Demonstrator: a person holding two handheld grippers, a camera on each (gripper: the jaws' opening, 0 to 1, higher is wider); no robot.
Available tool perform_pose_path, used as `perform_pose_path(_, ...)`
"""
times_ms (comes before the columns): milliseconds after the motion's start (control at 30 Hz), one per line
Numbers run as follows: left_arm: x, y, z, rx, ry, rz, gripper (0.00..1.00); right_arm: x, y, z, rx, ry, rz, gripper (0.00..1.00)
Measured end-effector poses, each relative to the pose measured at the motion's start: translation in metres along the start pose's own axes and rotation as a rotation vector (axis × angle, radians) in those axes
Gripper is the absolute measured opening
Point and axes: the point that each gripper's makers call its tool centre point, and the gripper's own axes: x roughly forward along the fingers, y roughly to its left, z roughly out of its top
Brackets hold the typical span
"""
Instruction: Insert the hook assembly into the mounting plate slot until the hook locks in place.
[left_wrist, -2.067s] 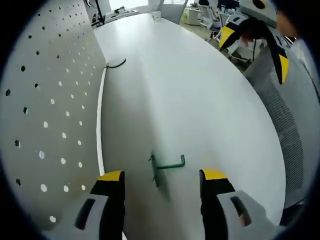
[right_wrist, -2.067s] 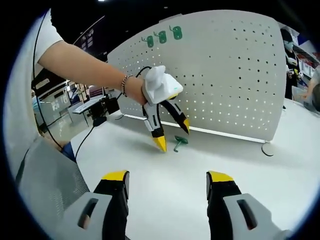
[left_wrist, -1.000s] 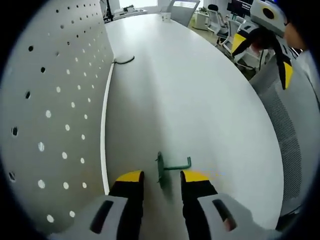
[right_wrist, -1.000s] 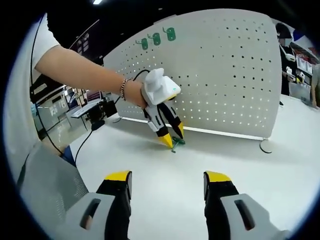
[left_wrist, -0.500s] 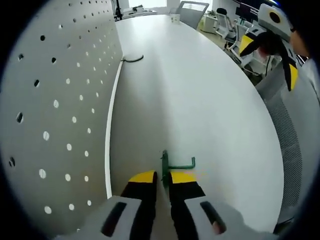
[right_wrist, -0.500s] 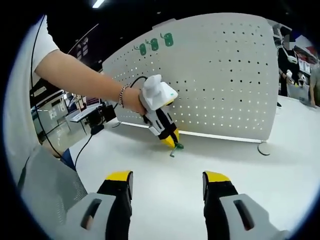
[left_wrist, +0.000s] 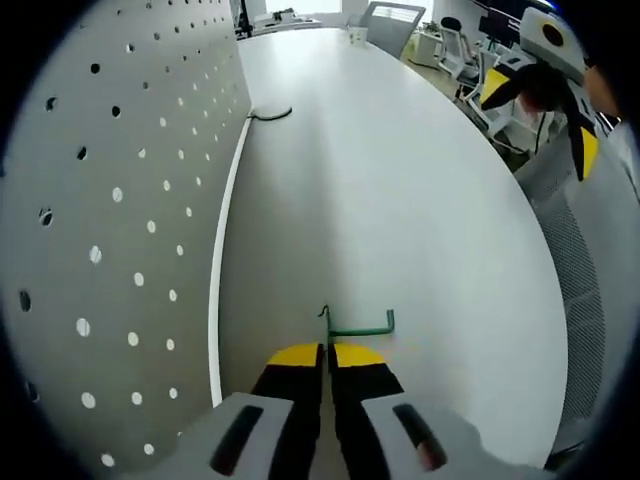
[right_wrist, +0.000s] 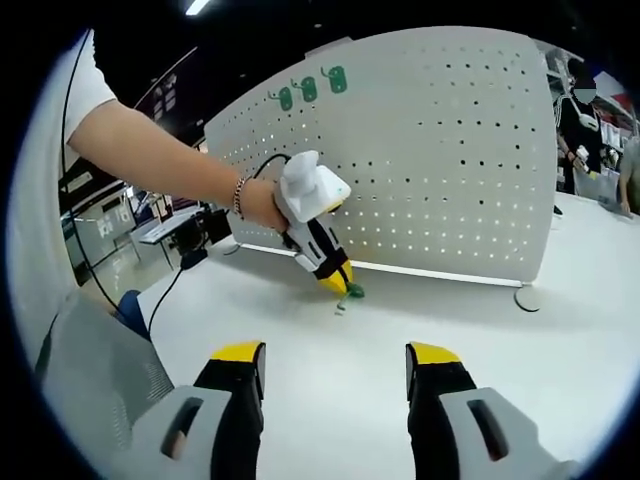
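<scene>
Left gripper view, tool (left_wrist: 327, 352) clamping hook (left_wrist: 358, 326)

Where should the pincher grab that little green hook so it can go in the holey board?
Best by its flat back plate, from above, jaw tips pointing down at the table. The left gripper is shut on the green hook that way. That probably leaves its bent arm sticking out sideways, free to meet the pegboard.

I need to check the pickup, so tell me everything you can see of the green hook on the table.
The green hook looks like thin bent metal wire: a straight arm with an upturned tip and a small back plate. It lies on the white table beside the pegboard, its plate end pinched between the left gripper's shut jaws.
</scene>
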Motion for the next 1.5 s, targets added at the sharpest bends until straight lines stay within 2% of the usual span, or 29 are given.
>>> perform_pose_path(333,0.000,0.001,0.000,-0.007,-0.018,0.005,0.02,0.000,-0.001,0.001,0.005,-0.004,-0.003,0.54)
perform_pose_path(433,0.000,0.000,0.001,0.017,-0.024,0.017,0.02,-0.001,-0.001,0.001,0.003,-0.007,-0.005,0.54)
perform_pose_path(533,-0.002,0.003,0.009,0.009,-0.114,0.054,0.02,-0.001,-0.002,0.002,0.003,-0.009,-0.009,0.54)
perform_pose_path(633,-0.006,0.004,0.013,-0.021,-0.165,0.074,0.02,-0.001,-0.003,0.001,0.004,-0.007,-0.012,0.54)
perform_pose_path(767,-0.016,0.011,0.021,-0.086,-0.256,0.117,0.02,-0.001,-0.004,0.003,0.004,-0.015,-0.014,0.54)
perform_pose_path(800,-0.020,0.011,0.026,-0.104,-0.295,0.122,0.02,-0.001,-0.004,0.003,0.004,-0.013,-0.015,0.54)
perform_pose_path(933,-0.033,0.013,0.034,-0.127,-0.361,0.152,0.02,-0.001,-0.004,0.003,0.002,-0.012,-0.014,0.55)
perform_pose_path(967,-0.037,0.016,0.034,-0.120,-0.369,0.179,0.02,-0.001,-0.003,0.003,0.004,-0.016,-0.011,0.55)
perform_pose_path(1033,-0.040,0.016,0.032,-0.126,-0.373,0.185,0.02,0.000,-0.002,0.006,0.004,-0.023,-0.008,0.56)
perform_pose_path(1233,-0.056,0.019,0.036,-0.197,-0.453,0.208,0.02,0.000,-0.001,0.006,-0.003,-0.019,-0.005,0.58)
perform_pose_path(1500,-0.072,0.018,0.040,-0.239,-0.518,0.236,0.02,0.001,0.001,0.007,0.005,-0.019,0.005,0.58)
